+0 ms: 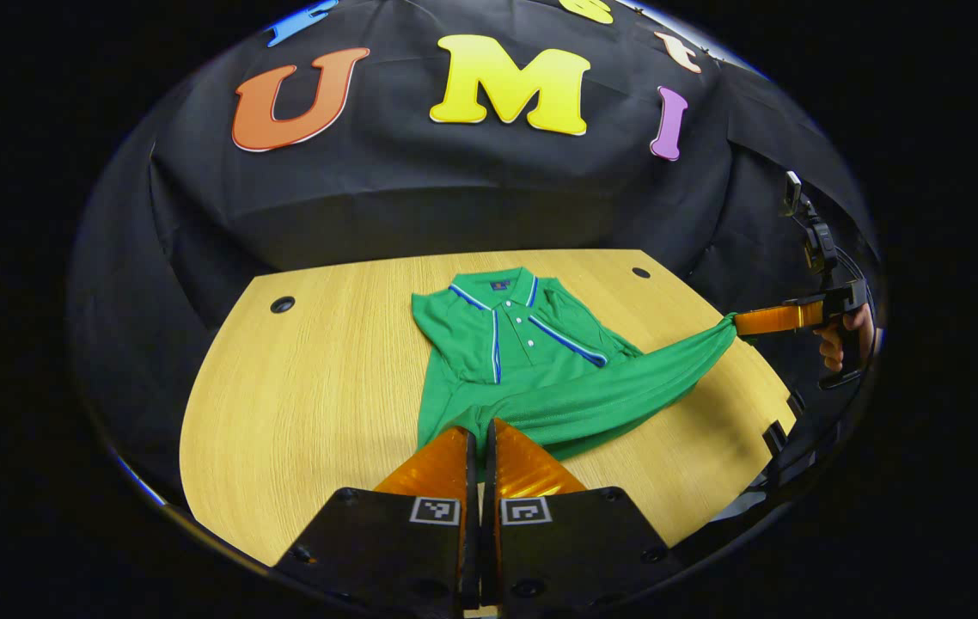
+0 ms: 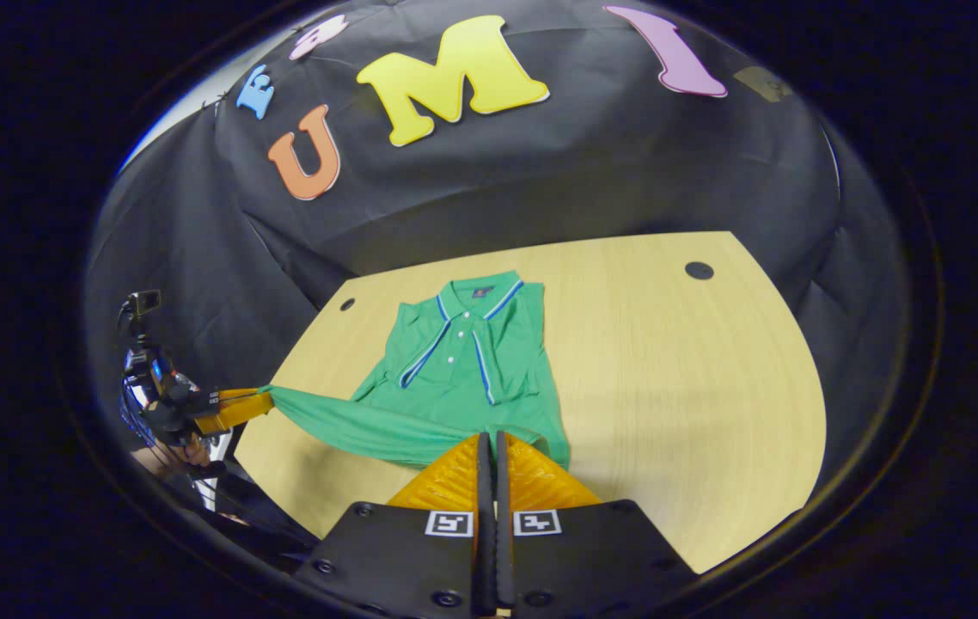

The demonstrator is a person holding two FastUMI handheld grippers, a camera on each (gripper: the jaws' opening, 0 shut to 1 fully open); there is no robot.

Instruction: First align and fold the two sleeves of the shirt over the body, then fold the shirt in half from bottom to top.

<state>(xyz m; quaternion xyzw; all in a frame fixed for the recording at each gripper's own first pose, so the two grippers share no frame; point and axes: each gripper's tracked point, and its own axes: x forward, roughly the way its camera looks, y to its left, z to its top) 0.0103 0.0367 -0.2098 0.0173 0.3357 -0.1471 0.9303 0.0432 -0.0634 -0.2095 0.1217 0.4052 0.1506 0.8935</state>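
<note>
While both tools pinch its hem, shirt [image 1: 523, 361] collar points away

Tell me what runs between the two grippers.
A taut band of the green shirt's hem spans from the left gripper to the right gripper, above the table, in the left gripper view.

The shirt [image 1: 506, 344] lies on the table [image 1: 300, 404], collar [image 1: 496, 288] at its far end, toward the wall, both sleeves folded over its body. I hold its near hem at two corners: my left gripper [image 1: 480, 443] at one, my right gripper [image 2: 489, 451] at the other, the hem stretched between them above the table. Two holes [image 1: 283, 304] sit in the table beyond the shirt, one on each side.
</note>
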